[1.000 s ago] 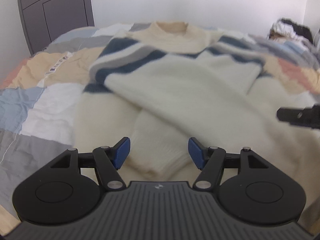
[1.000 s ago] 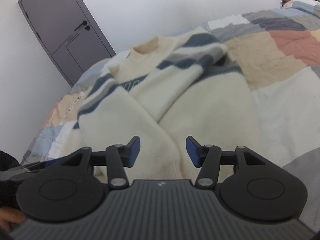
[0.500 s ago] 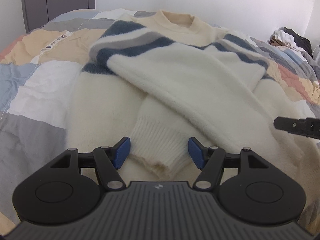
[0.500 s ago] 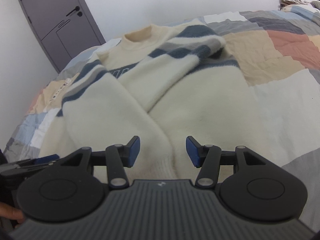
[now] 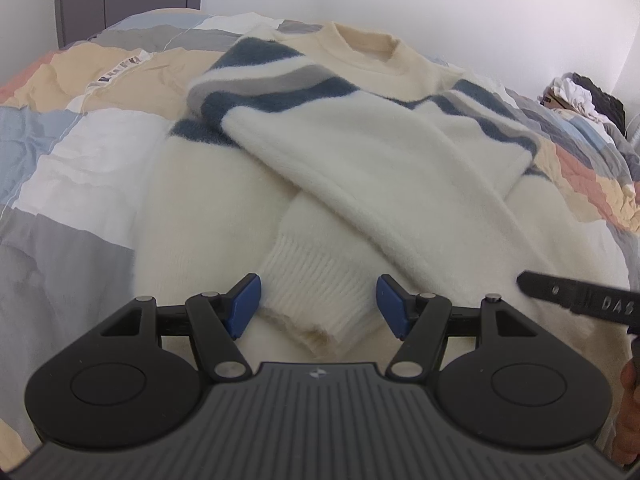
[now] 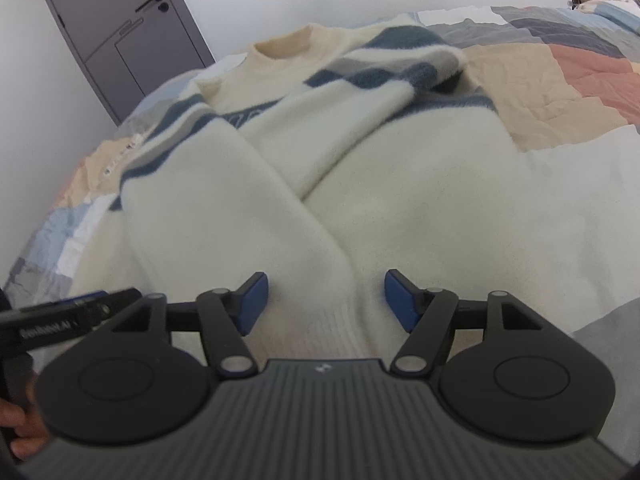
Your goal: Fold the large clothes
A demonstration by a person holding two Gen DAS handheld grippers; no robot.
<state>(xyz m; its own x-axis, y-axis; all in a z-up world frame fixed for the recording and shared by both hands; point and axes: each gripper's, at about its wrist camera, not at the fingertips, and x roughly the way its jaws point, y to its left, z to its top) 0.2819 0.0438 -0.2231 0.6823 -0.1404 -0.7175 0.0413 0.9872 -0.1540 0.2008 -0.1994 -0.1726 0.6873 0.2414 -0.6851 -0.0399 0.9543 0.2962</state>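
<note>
A cream sweater [image 5: 360,168] with blue and grey stripes lies flat on the bed, both sleeves folded across its front so they cross. My left gripper [image 5: 318,306] is open, hovering over the ribbed cuff [image 5: 316,300] of one sleeve, pads apart from it. In the right wrist view the same sweater [image 6: 400,168] fills the middle. My right gripper [image 6: 326,302] hovers over the other sleeve's cuff [image 6: 320,320], its jaws opening, pads clear of the cloth. The right gripper's tip shows in the left view at the right edge, and the left gripper's tip at the left edge of the right view.
The patchwork quilt [image 5: 80,152] covers the bed around the sweater. A pile of clothes [image 5: 580,96] sits at the far right corner. A grey door [image 6: 120,32] stands in the white wall behind. A hand [image 6: 20,432] shows at the lower left.
Both views have tilted and closed in on the sweater's lower part. The right gripper's jaws stand wider than before. The sweater has not moved.
</note>
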